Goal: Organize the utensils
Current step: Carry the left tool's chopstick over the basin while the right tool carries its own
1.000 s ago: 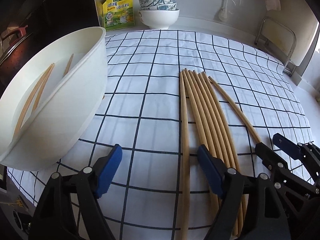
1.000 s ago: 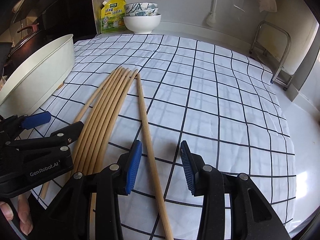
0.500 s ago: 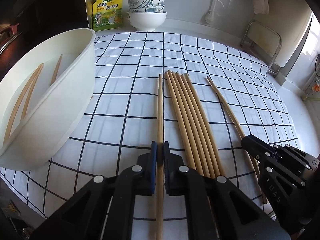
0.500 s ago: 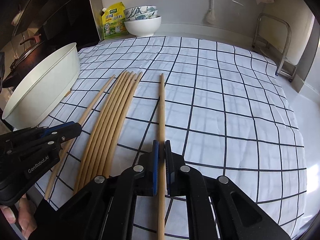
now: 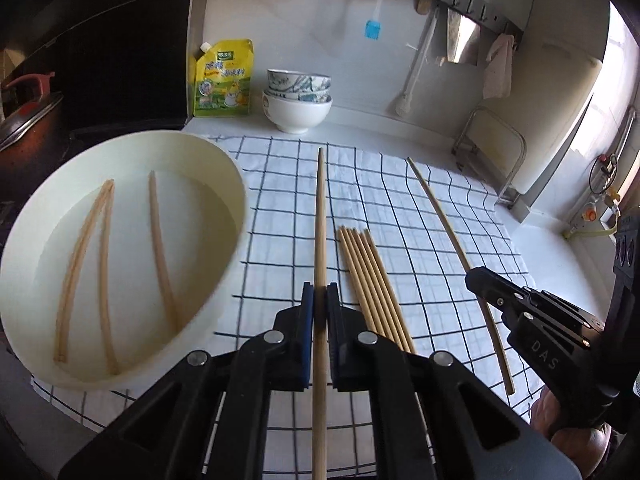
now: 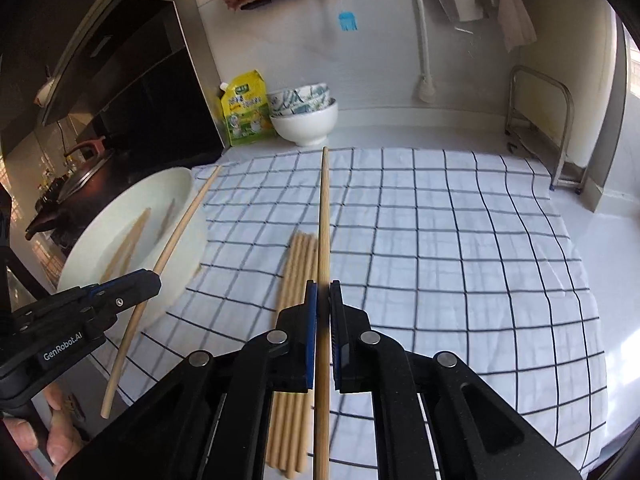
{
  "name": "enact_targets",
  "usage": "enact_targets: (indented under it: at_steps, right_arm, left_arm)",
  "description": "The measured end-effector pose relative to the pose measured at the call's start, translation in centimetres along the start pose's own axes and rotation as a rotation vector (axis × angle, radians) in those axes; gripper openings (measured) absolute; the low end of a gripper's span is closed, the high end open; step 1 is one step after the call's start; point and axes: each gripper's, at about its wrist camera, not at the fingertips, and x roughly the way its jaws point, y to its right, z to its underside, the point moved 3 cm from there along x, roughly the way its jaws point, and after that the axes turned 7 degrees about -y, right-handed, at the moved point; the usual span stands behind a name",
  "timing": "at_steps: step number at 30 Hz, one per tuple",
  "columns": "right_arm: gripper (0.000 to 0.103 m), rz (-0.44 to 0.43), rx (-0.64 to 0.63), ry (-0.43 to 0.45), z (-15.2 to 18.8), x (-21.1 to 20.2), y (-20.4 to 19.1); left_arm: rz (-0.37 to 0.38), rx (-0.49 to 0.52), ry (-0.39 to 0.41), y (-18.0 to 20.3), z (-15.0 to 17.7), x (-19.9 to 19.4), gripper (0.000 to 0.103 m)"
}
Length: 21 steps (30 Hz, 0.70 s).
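the left gripper [image 5: 319,310] has its jaws clenched on one chopstick [image 5: 320,216]; the right gripper [image 6: 322,312] clenches another chopstick [image 6: 325,216]. each stick's rear end is cut off by the frame edge, its long axis running straight ahead toward the far wall. the loose bundle [image 5: 370,280] lies on the checked cloth [image 5: 440,240], partly hidden behind the jaws. blurred sticks rest in the white basin [image 5: 224,168].

I see tan chopsticks [image 5: 372,280], a white cloth [image 5: 420,208] gridded black, a cream basin [image 5: 224,248], a yellow pouch [image 5: 223,78], blue pads [image 5: 307,320].
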Motion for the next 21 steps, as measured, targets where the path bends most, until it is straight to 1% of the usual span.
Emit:
enact_targets:
  at_steps: [3, 5, 9, 11, 13, 16, 18, 21]
  right_arm:
    - [0.006, -0.053, -0.03, 0.028, -2.3, 0.1, -3.3]
    - [0.006, -0.087, -0.063, 0.03, -3.8, 0.8, -5.8]
    - [0.006, -0.135, -0.131, 0.025, -6.0, 2.6, -11.2]
    - [0.006, -0.168, -0.149, 0.013, -6.8, 3.7, -13.5]
    - [0.006, -0.191, -0.164, -0.017, -7.4, 5.3, -15.6]
    - [0.006, -0.199, -0.199, -0.062, -7.6, 7.6, -18.4]
    - [0.006, -0.203, -0.211, -0.097, -7.7, 9.1, -19.7]
    - [0.006, -0.206, -0.211, -0.153, -7.4, 11.1, -21.0]
  left_arm:
    - [-0.019, -0.028, 0.049, -3.2, -1.3, -1.7, 0.007]
    - [-0.045, -0.04, 0.08, -5.7, -2.4, -2.7, 0.007]
    - [-0.076, -0.072, 0.101, -10.2, -4.1, -4.0, 0.007]
    - [-0.113, -0.076, 0.11, -12.4, -4.6, -4.4, 0.007]
    - [-0.138, -0.09, 0.101, -14.5, -5.0, -4.2, 0.007]
    - [-0.152, -0.109, 0.076, -17.1, -5.2, -3.3, 0.007]
    - [-0.162, -0.113, 0.052, -18.2, -5.1, -2.4, 0.007]
    - [-0.153, -0.13, 0.015, -19.4, -4.8, -1.0, 0.007]
